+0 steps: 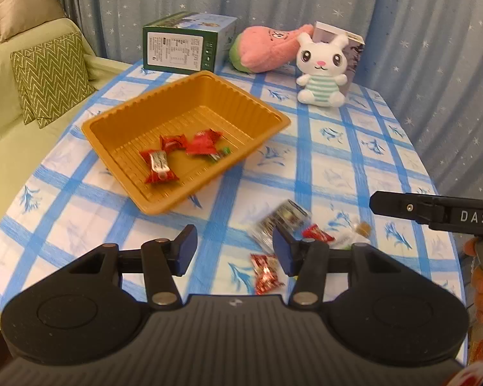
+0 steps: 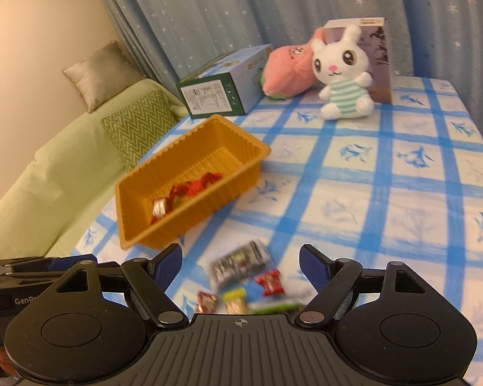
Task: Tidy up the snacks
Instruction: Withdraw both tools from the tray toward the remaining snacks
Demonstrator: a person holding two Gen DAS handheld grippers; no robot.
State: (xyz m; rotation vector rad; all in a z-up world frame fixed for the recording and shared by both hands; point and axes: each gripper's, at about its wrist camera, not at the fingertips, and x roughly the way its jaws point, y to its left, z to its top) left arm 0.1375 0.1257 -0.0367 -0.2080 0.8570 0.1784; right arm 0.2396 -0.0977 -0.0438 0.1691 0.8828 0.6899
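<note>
Checked worktop (image 1: 354, 160) carrying tray (image 1: 112, 128) collecting candies (image 1: 159, 164); loose snacks (image 2: 241, 263) lying near; both tongs (image 1: 235, 251) (image 2: 241, 263) gaping, holding nothing, awaiting pickup.

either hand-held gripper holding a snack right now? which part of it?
Nothing held. The left hand-held gripper and right hand-held gripper both stand open above the loose snacks.

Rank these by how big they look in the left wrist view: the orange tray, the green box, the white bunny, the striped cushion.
1. Orange tray, clearly largest.
2. Green box and striped cushion: look about alike, so unranked.
3. White bunny, smallest, though it sits farther back, which shrinks it.
</note>
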